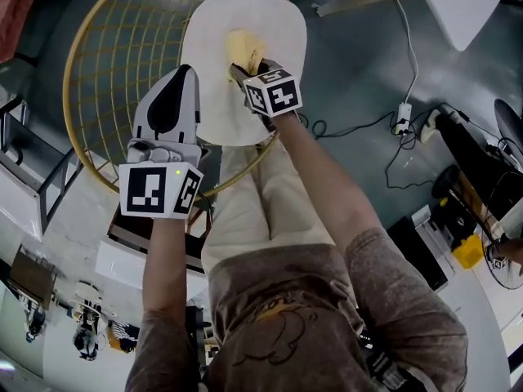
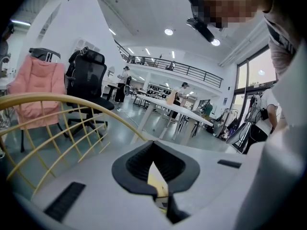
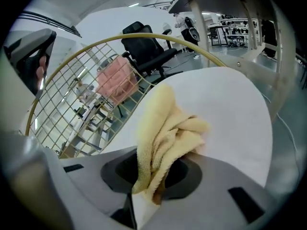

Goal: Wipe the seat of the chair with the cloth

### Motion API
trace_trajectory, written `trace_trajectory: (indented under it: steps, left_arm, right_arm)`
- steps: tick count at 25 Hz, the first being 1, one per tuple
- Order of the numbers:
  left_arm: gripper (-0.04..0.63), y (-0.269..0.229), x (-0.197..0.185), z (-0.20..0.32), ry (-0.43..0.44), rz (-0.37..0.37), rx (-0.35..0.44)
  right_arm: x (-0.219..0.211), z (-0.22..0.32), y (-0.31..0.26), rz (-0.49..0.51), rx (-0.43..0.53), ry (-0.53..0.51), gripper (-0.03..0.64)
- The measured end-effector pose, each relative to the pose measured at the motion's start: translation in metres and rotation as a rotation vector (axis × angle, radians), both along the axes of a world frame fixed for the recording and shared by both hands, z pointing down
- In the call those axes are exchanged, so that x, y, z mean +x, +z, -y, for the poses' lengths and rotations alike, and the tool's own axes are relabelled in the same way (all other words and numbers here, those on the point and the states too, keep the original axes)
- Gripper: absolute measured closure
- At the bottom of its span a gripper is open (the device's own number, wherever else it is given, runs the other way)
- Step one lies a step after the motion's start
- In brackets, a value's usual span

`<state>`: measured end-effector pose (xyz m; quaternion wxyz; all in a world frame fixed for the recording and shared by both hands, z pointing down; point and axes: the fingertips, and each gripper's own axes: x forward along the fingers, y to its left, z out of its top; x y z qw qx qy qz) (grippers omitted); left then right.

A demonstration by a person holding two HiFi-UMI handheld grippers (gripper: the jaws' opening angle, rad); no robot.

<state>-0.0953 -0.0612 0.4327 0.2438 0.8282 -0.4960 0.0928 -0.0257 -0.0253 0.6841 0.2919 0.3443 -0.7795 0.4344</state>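
In the head view, the right gripper (image 1: 243, 73) covers the near part of the cloth (image 1: 243, 47). The left gripper (image 1: 185, 73) overlaps the left edge of the seat (image 1: 270, 23). The person's legs (image 1: 261, 194) hide the near stretch of the gold rim (image 1: 82, 47). In the left gripper view, the figures (image 2: 183, 88) beyond the long table (image 2: 163, 107) are too small to make out.

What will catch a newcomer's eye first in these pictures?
First the yellow cloth, pinched in the right gripper over the white seat, top centre of the head view. Next the golden wire backrest curving round the seat's left, where the left gripper hangs shut and empty.
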Motion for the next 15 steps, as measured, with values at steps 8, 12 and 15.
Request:
trace_trajectory:
  steps: [8, 12, 15]
  left_arm:
    - [0.586, -0.005, 0.012, -0.003, 0.013, 0.006, 0.007]
    - [0.586, -0.006, 0.018, -0.007, 0.015, 0.013, 0.006]
    - [0.586, -0.007, 0.023, -0.010, 0.021, 0.019, 0.006]
  right_arm:
    - [0.050, -0.012, 0.005, -0.039, -0.021, 0.037, 0.505]
    - [0.076, -0.019, 0.007, -0.072, -0.024, 0.032, 0.505]
    - [0.092, -0.025, 0.008, -0.085, -0.024, 0.032, 0.505]
